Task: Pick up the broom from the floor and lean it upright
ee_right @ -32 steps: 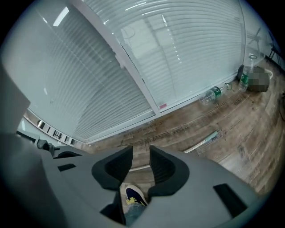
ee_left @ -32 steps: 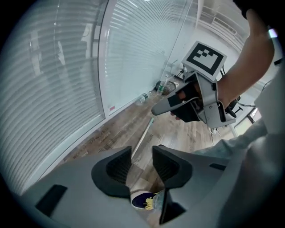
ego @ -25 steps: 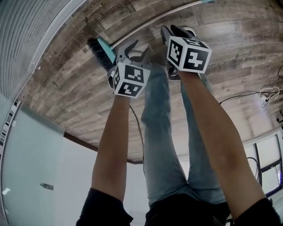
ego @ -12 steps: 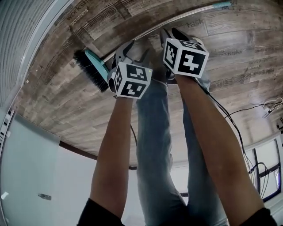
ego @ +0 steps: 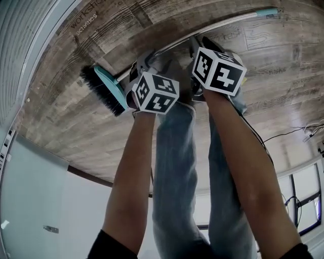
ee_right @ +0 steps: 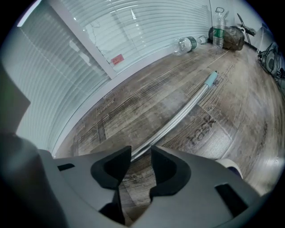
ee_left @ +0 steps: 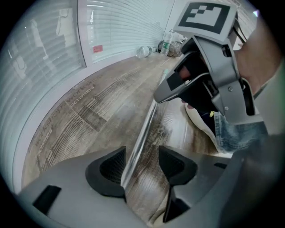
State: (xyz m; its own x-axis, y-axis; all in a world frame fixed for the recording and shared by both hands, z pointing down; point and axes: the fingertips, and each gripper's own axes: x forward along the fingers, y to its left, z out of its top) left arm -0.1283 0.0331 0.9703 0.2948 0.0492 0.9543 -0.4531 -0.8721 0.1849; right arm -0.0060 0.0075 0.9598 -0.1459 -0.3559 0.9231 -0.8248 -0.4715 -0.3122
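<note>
The broom lies flat on the wood floor, its black-bristled teal head (ego: pixel 105 91) at the left. Its silver handle (ego: pixel 202 34) runs up and right to a teal tip (ego: pixel 266 11). My left gripper (ego: pixel 145 59) points down at the handle close to the head. In the left gripper view its jaws (ee_left: pixel 141 164) stand wide open astride the handle (ee_left: pixel 143 133), which lies near the left pad. My right gripper (ego: pixel 198 46) is a little further along. Its jaws (ee_right: pixel 140 162) are open too, with the handle (ee_right: pixel 178 115) entering the gap between their tips.
The person's jeans legs (ego: pixel 177 167) and shoes (ee_left: pixel 200 122) stand right beside the handle. A blind-covered window wall (ee_right: pixel 89 53) runs along the floor's far side. Two plastic bottles (ee_right: pixel 187 43) and a brown bag (ee_right: pixel 234 38) lie by that wall. Cables (ego: pixel 298 132) trail at the right.
Both grippers have come down to the floor and now straddle the broom handle. The broom itself lies where it was.
</note>
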